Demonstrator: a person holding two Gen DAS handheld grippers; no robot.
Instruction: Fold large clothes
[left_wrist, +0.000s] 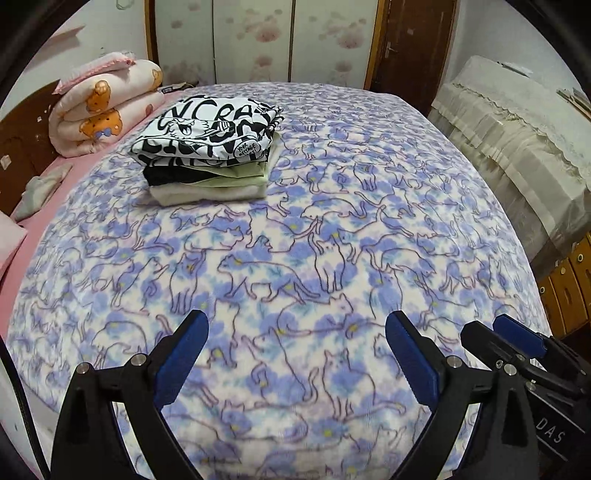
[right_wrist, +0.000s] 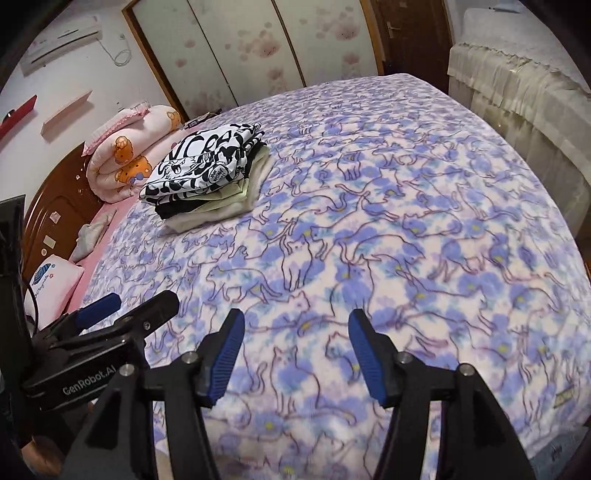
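A stack of folded clothes (left_wrist: 208, 147) (right_wrist: 208, 177) lies on the far left part of the bed: a black-and-white printed garment on top, then black, pale green and cream layers. My left gripper (left_wrist: 297, 325) hovers open over the cat-patterned blanket (left_wrist: 314, 240), well short of the stack, with nothing between its blue pads. My right gripper (right_wrist: 295, 325) is also open and empty above the blanket (right_wrist: 406, 221). Each gripper shows at the edge of the other's view: the right gripper (left_wrist: 495, 332) at the lower right, the left gripper (right_wrist: 133, 306) at the lower left.
A rolled pink quilt with bear print (left_wrist: 107, 107) (right_wrist: 129, 158) lies by the wooden headboard (right_wrist: 55, 210). A pink pillow (right_wrist: 55, 284) sits at the left bed edge. Cloth-covered furniture (left_wrist: 517, 147) stands right of the bed; sliding wardrobe doors (left_wrist: 258, 40) and a brown door behind.
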